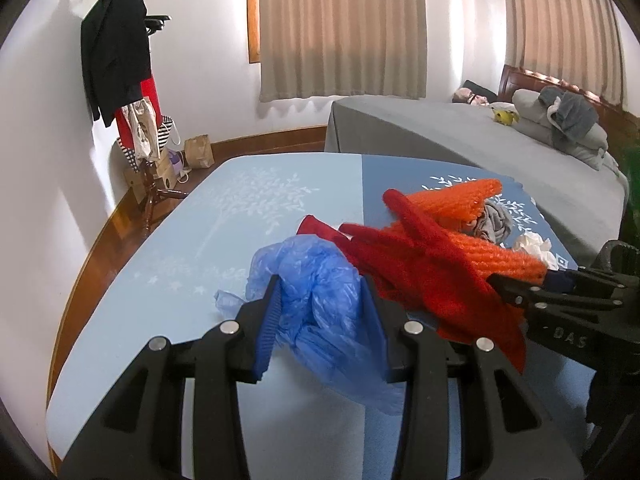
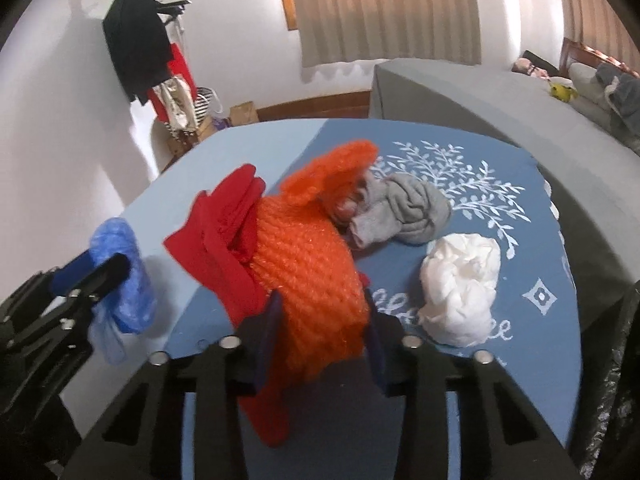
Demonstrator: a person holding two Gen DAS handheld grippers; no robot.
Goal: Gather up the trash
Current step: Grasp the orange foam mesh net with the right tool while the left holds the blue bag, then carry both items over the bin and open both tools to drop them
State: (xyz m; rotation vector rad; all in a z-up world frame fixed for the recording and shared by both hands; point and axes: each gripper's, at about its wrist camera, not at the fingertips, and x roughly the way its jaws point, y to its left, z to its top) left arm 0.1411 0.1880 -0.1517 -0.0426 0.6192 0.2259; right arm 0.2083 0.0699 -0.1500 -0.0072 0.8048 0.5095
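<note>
Here the blue plastic bag [image 1: 316, 300] is a thin, crinkled, half-see-through film, bunched into a loose wad with a limp flap trailing to its left; it sits clamped between the blue pads of the left gripper [image 1: 323, 294], just above the pale blue side of the table cover [image 1: 180, 240]. From the right wrist view the same bag [image 2: 120, 280] hangs off that gripper's fingertips as a rumpled blue lump with a paler tail drooping below. Just beside it, the right gripper [image 2: 324, 312] is closed on an orange knitted piece [image 2: 316, 264], chunky-ribbed and bright, with a smoother red cloth [image 2: 224, 240] tangled into it and hanging down between the fingers. Behind the knit lies a balled grey sock [image 2: 404, 208], and to its right a crumpled white tissue wad [image 2: 460, 284], both resting on the darker blue half of the cover with its white leaf print. Farther back stand a grey-covered bed [image 1: 460, 136], beige curtains [image 1: 340, 28] and a coat stand [image 1: 120, 60] hung with dark clothes.
</note>
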